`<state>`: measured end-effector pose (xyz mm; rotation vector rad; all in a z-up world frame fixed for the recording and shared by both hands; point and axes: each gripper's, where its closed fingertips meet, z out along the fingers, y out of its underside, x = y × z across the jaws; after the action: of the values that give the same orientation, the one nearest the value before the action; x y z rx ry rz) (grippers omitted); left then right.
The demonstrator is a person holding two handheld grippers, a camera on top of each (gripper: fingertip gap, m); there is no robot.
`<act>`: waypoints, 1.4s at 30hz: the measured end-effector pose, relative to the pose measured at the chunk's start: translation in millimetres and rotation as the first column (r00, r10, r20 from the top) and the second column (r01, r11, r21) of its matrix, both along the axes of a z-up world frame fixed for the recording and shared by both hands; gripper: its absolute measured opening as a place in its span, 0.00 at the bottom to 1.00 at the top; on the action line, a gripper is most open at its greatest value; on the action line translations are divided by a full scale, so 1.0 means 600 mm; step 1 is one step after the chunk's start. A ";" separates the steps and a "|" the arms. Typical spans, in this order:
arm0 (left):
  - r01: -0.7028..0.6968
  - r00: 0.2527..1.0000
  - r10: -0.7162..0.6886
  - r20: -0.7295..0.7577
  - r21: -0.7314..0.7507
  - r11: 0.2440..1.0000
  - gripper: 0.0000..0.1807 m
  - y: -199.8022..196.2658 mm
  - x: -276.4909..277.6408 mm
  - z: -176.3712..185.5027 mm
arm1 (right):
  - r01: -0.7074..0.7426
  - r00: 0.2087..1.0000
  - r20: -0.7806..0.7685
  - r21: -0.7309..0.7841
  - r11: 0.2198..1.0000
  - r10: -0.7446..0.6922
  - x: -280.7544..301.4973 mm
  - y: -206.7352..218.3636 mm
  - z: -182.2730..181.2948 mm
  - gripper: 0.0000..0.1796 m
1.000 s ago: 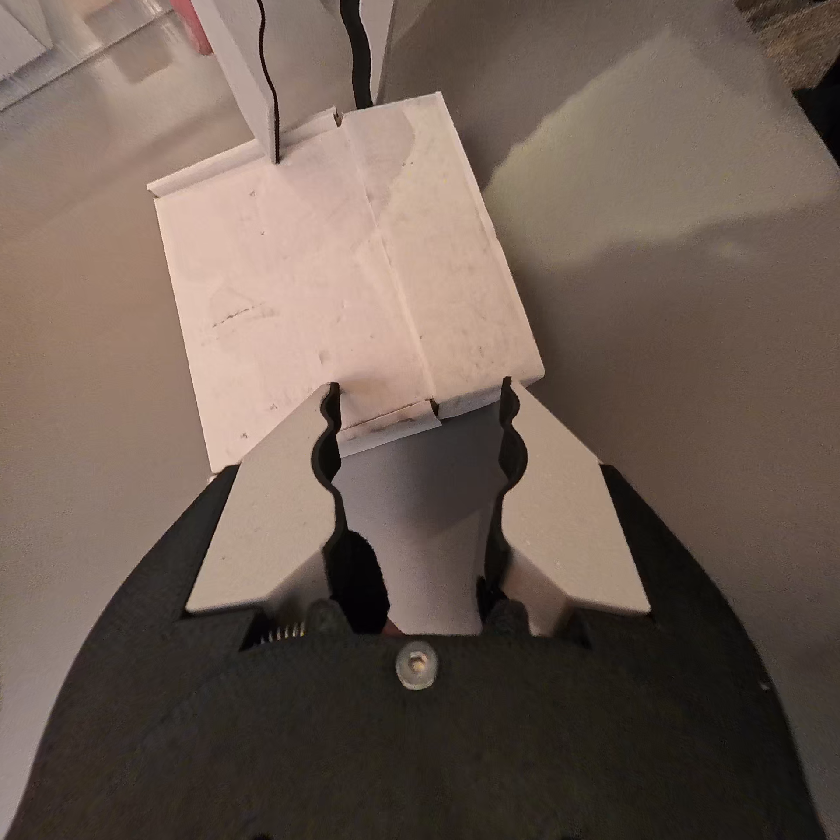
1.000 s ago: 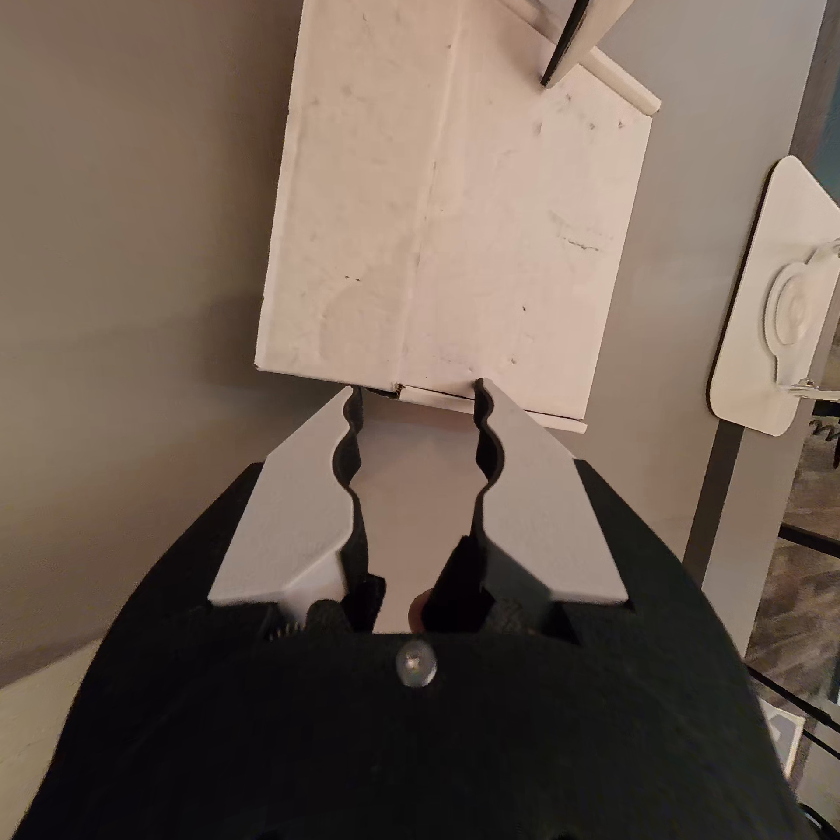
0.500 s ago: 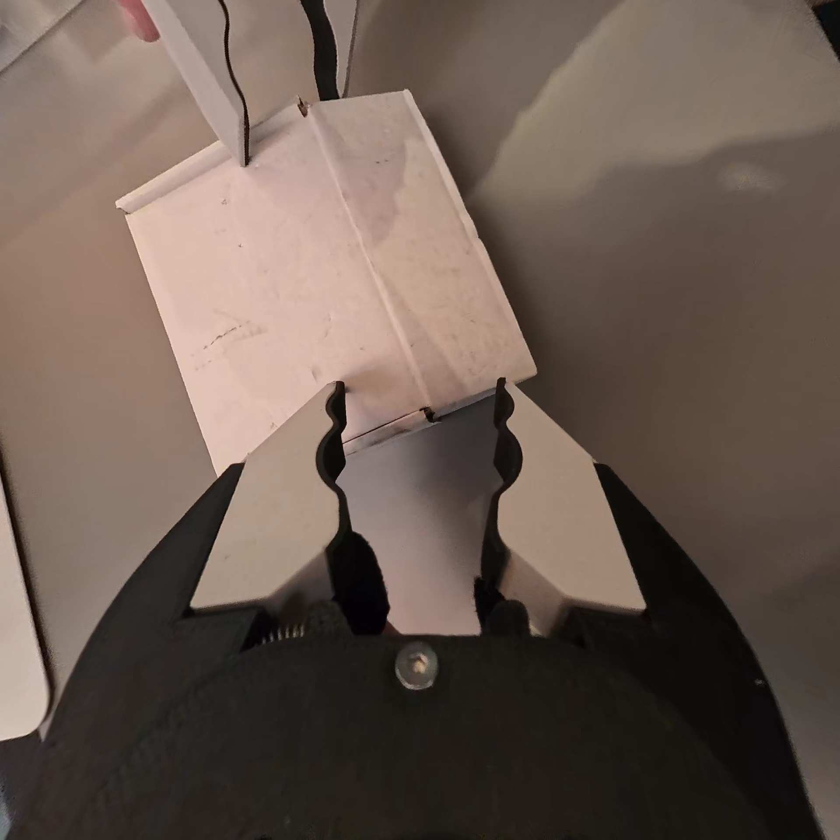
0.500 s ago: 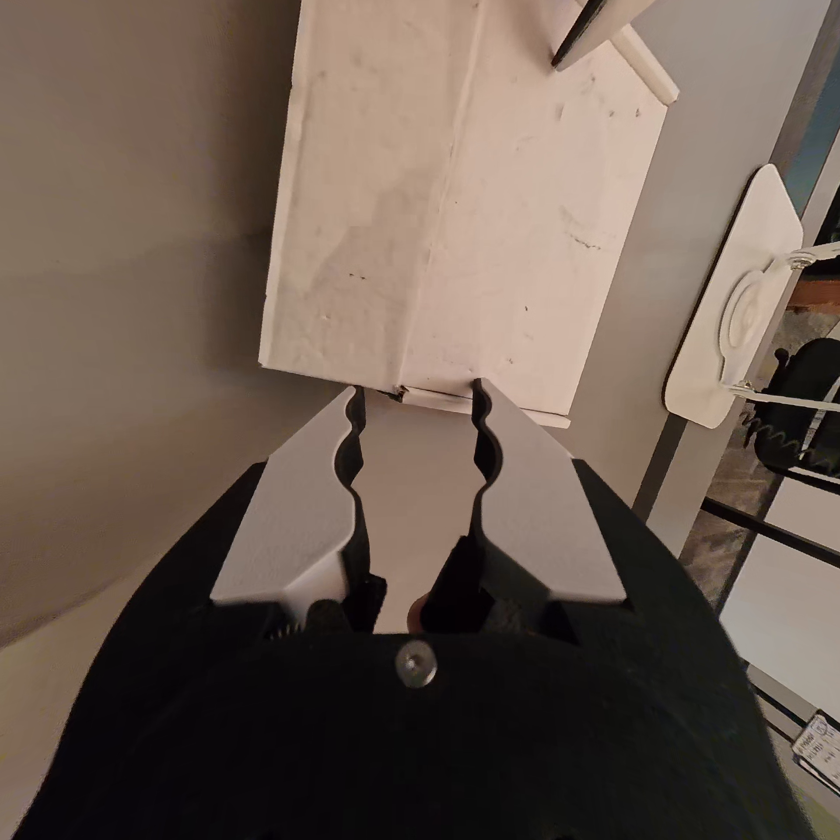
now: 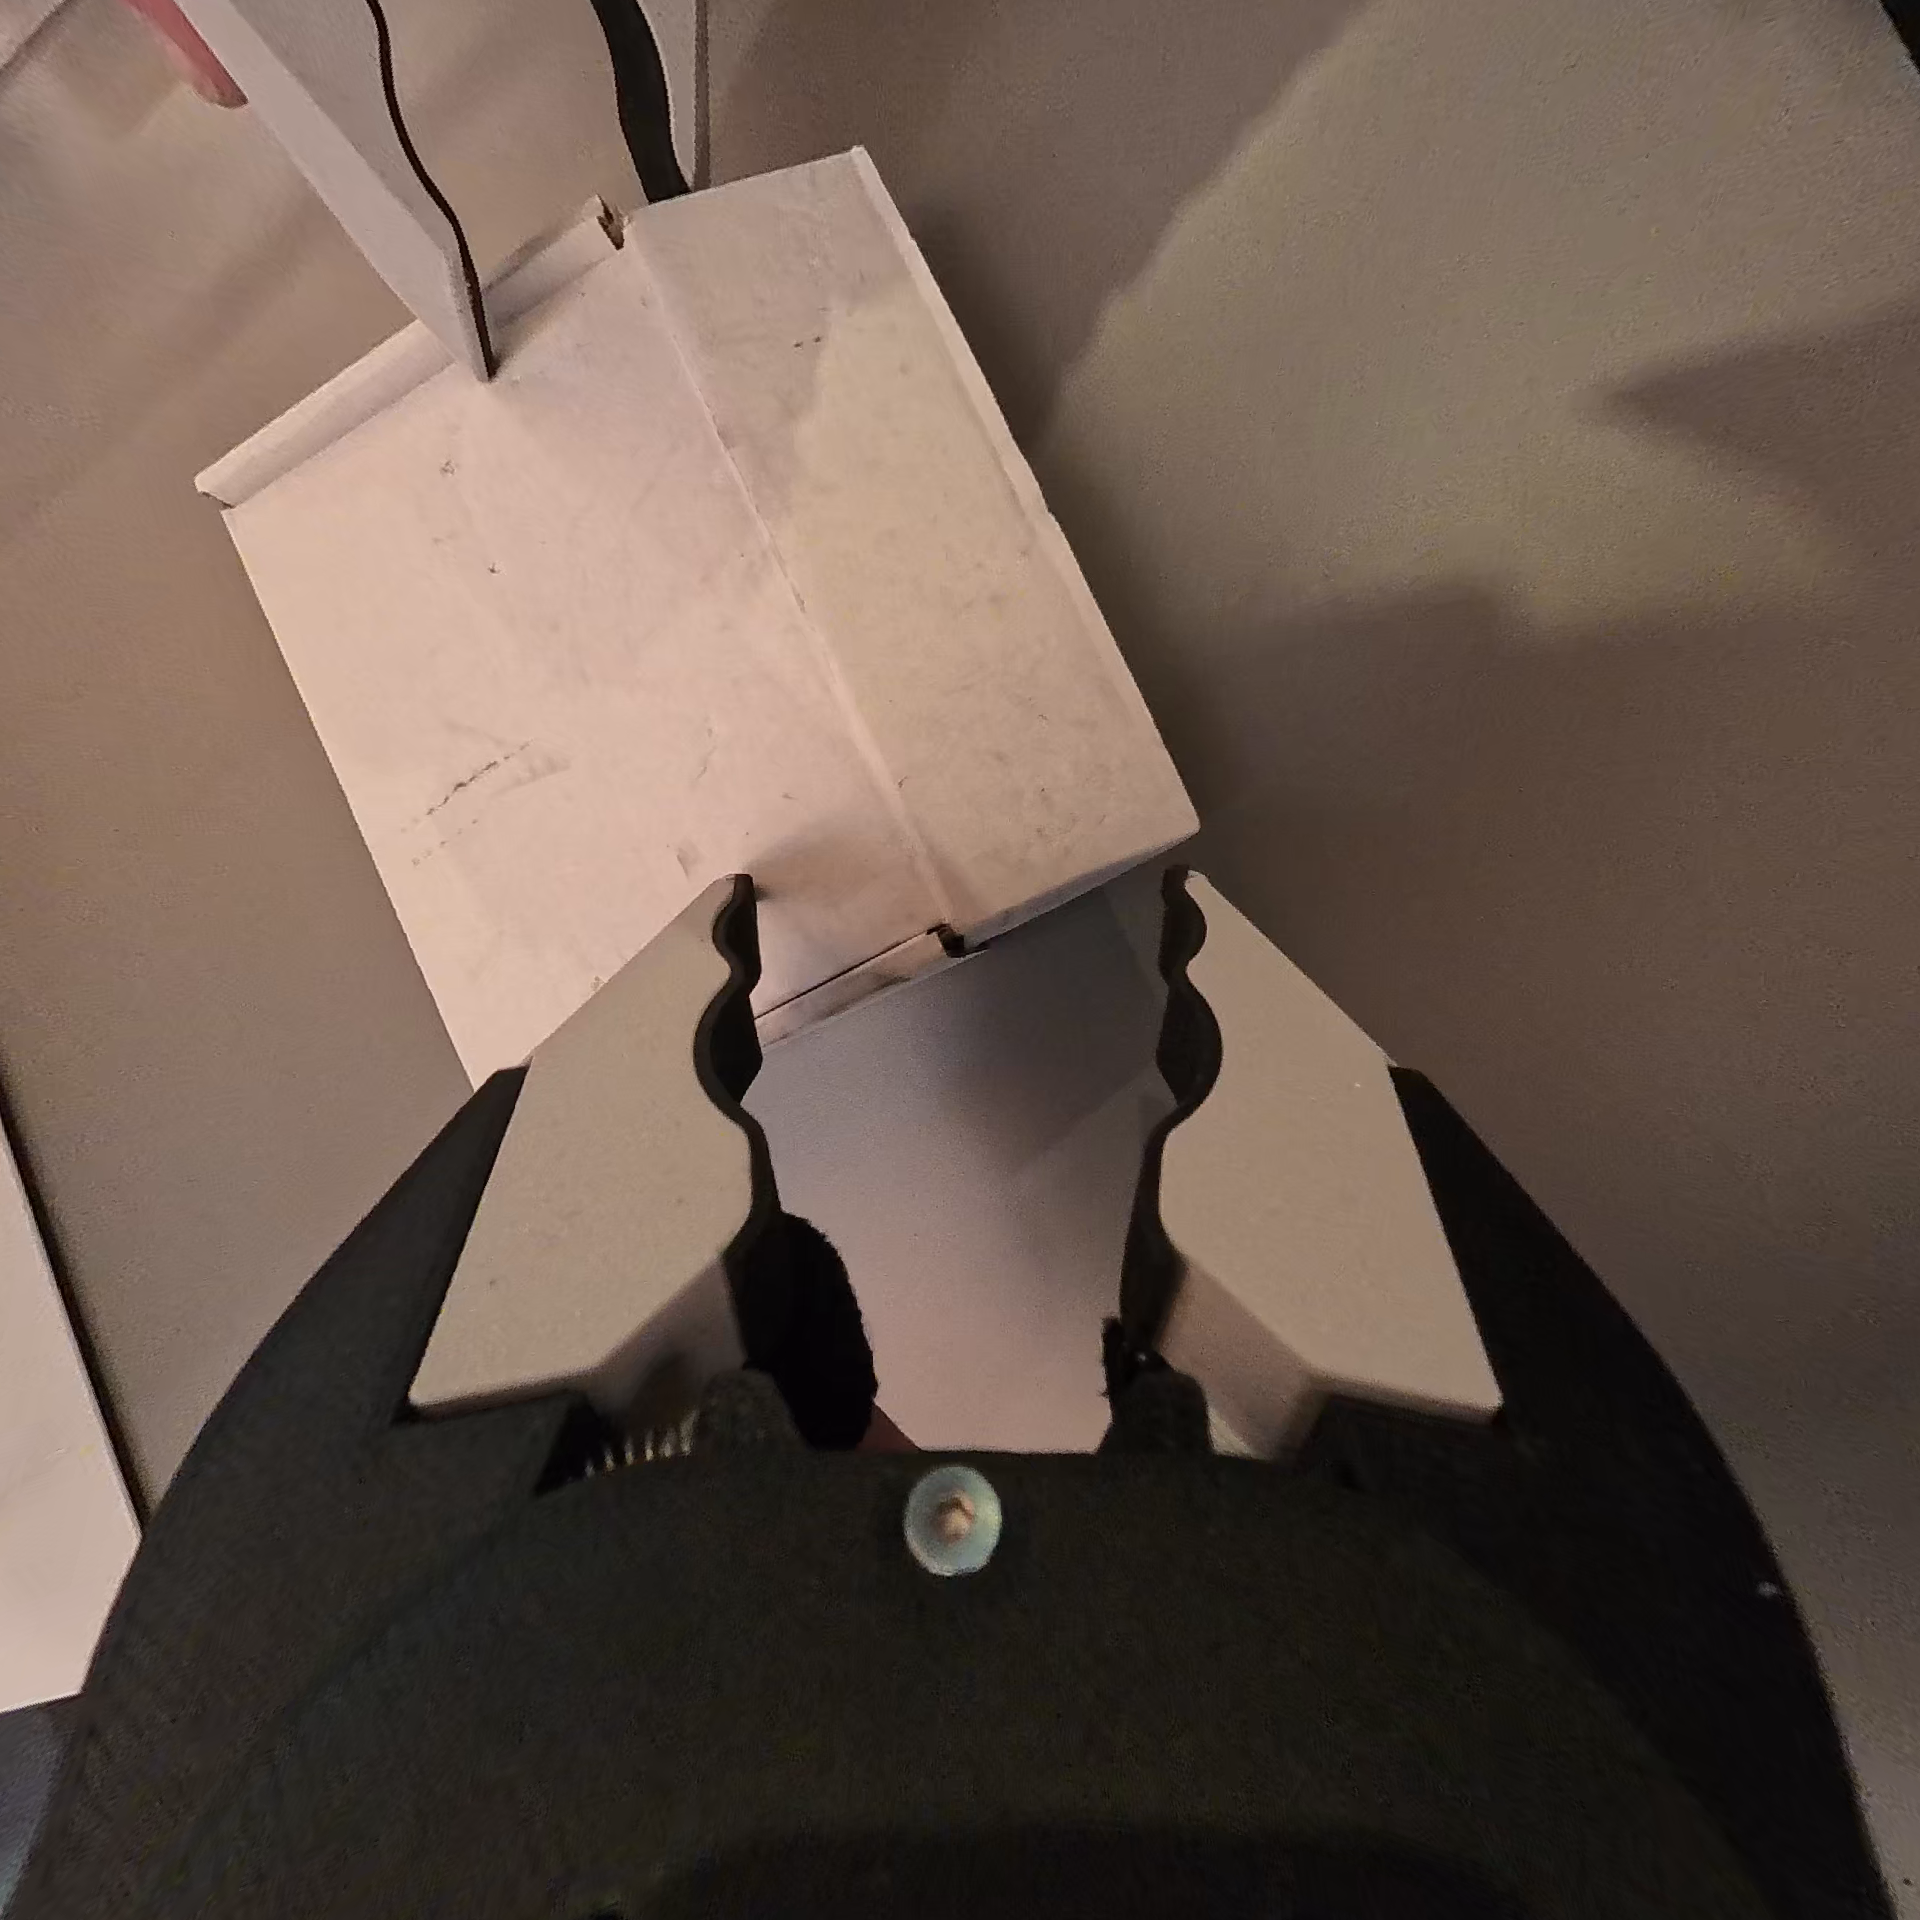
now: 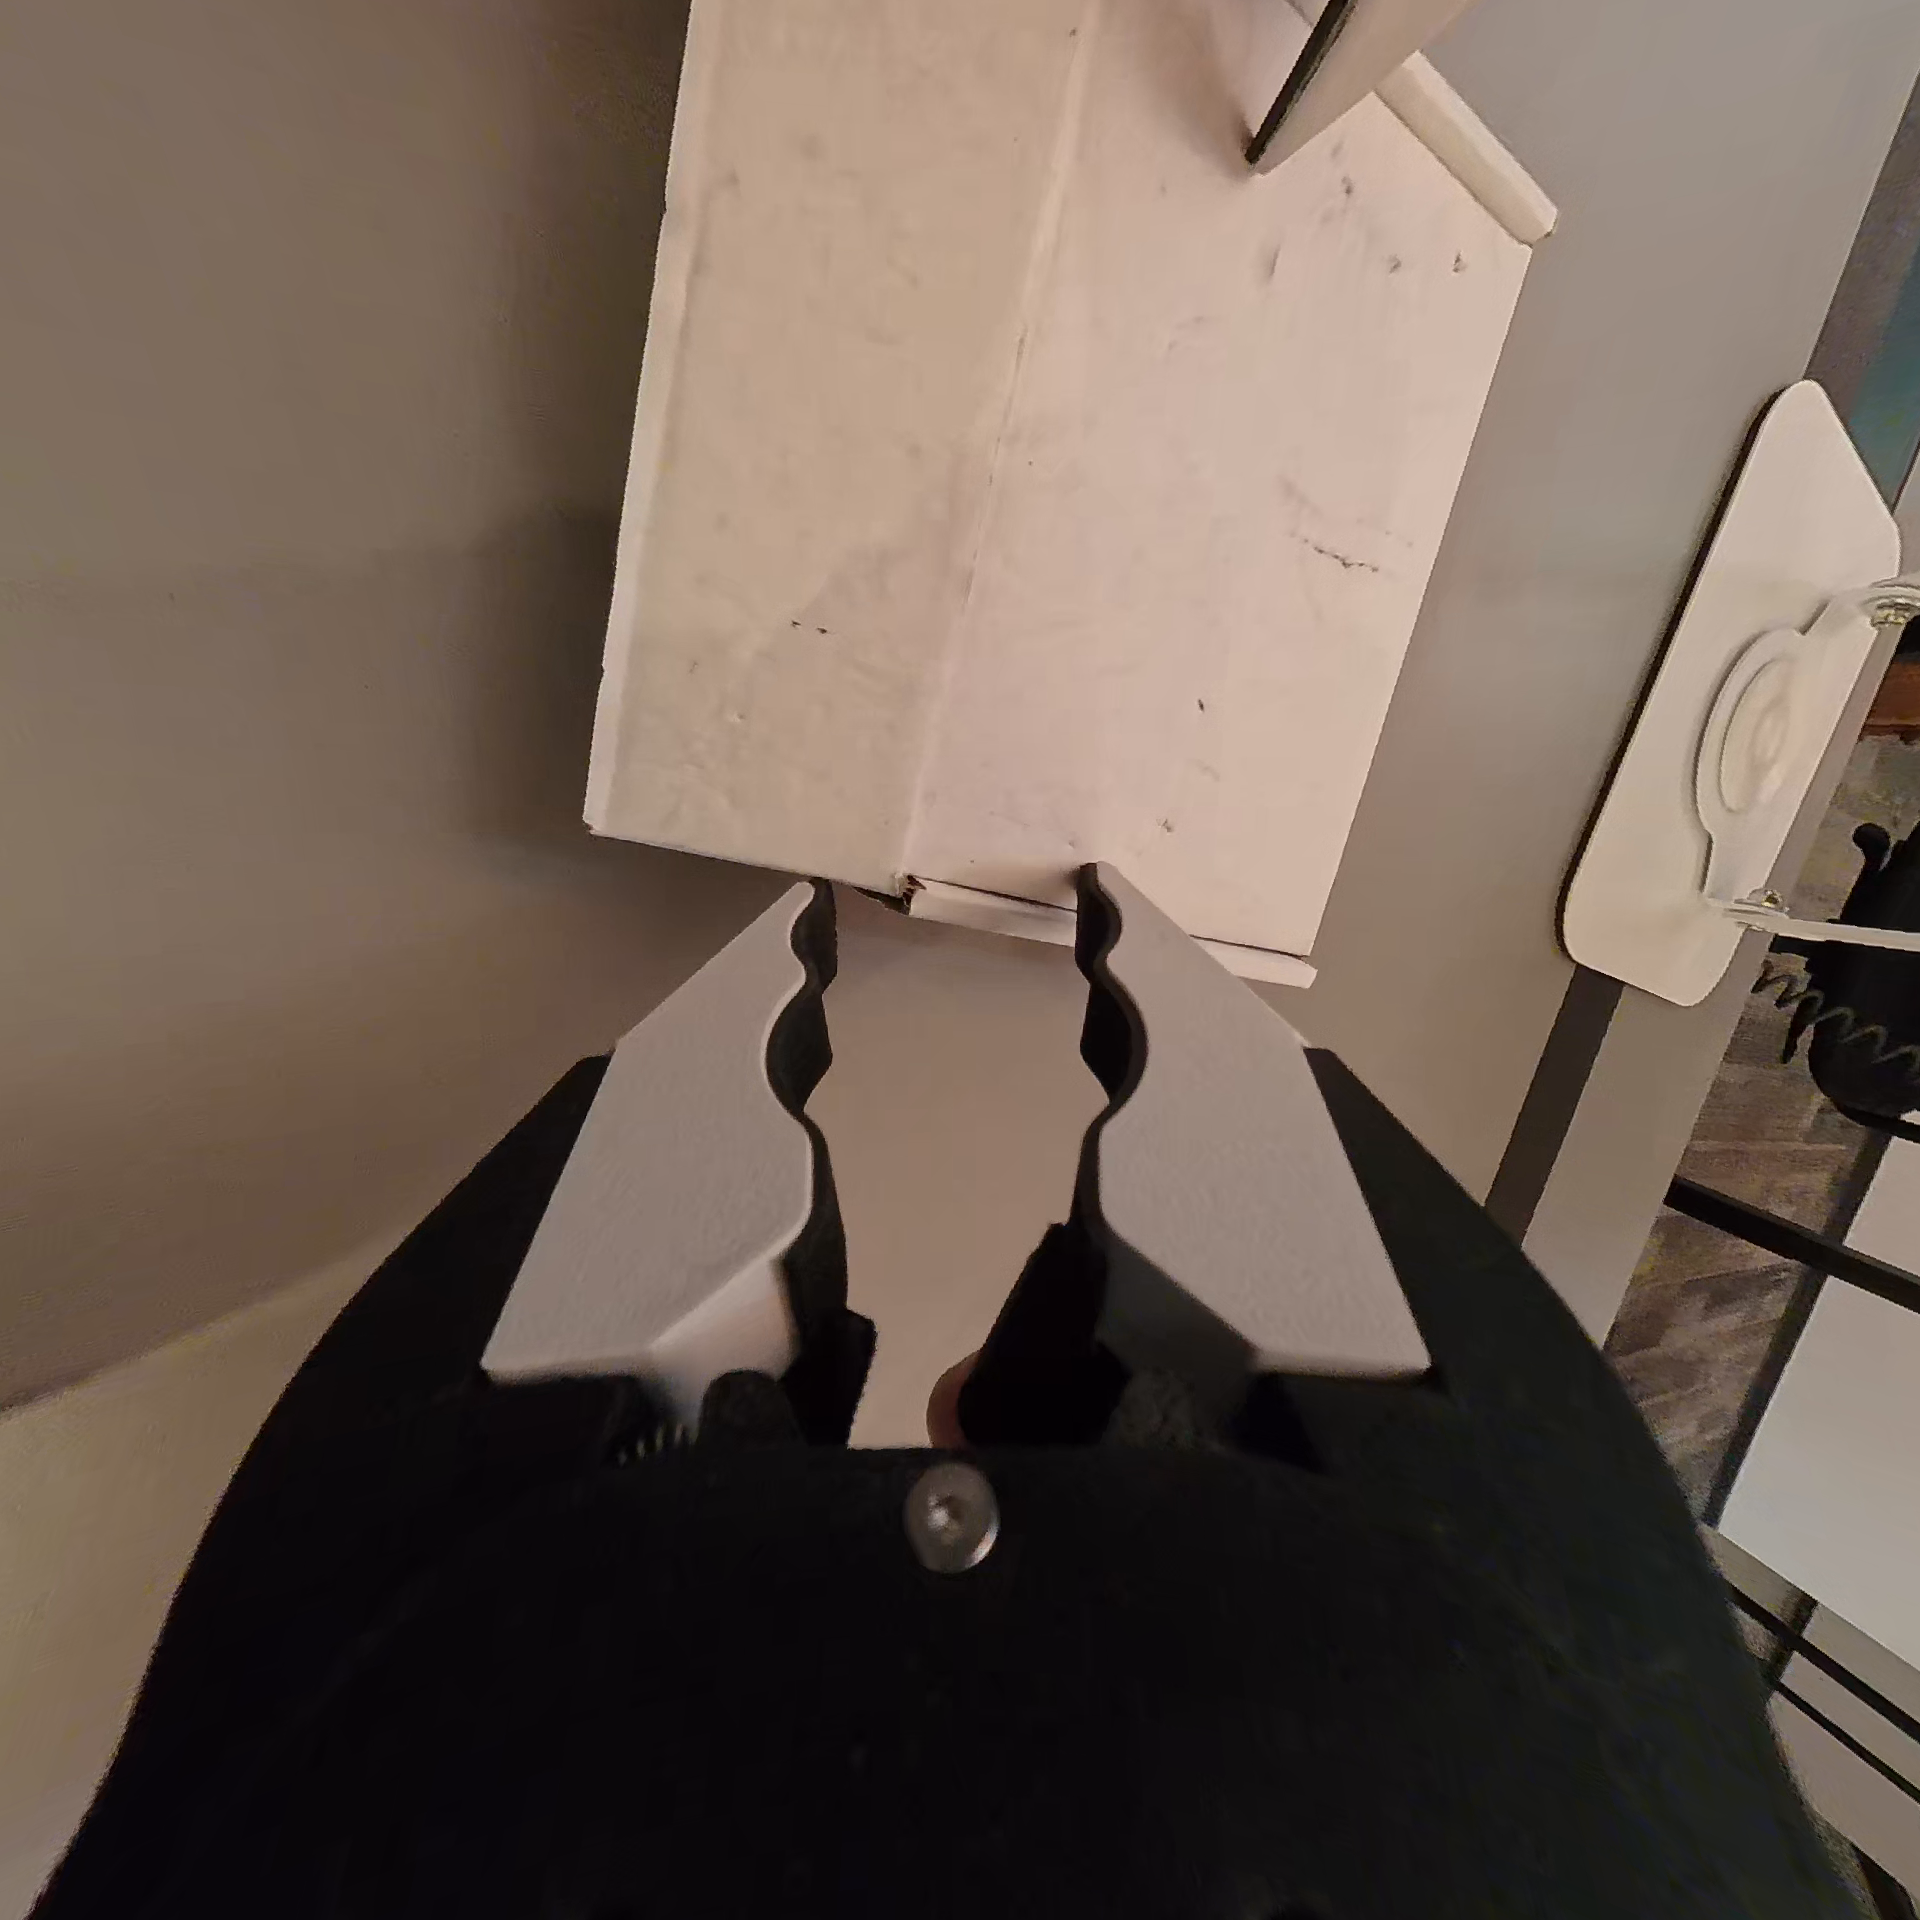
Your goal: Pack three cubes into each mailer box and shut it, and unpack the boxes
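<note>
Mailer box (image 5: 665, 665), closed and white, on the grey table (image 5: 1558, 831), flanked at opposite ends by the left gripper (image 5: 951, 894) and right gripper (image 6: 951, 894), both spread and empty; press evenly to avoid skewing it.

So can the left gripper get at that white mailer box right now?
Probably yes. The left gripper is open, its tips at the shut mailer box's near end, with nothing between them.
</note>
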<state>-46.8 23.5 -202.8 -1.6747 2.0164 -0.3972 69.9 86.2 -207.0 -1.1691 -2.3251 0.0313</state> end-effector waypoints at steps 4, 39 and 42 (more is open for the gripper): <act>-0.029 1.000 0.028 0.014 0.031 0.999 0.45 0.004 0.003 -0.001 | 0.005 1.000 -0.007 -0.005 1.000 -0.005 0.000 0.000 0.000 0.25; 0.210 0.975 -0.193 -0.113 0.165 0.964 0.25 0.030 -0.007 -0.001 | 0.014 0.999 0.043 -0.032 0.999 -0.013 0.001 0.000 0.000 0.25; 0.225 0.969 -0.202 -0.143 0.169 0.960 0.24 0.030 -0.006 -0.001 | 0.012 0.999 0.042 -0.040 0.999 -0.011 0.001 -0.001 0.000 0.25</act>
<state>-50.5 41.7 -203.6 -1.4055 2.2606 -0.1743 70.3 85.9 -206.8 -1.2137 -2.3639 0.0506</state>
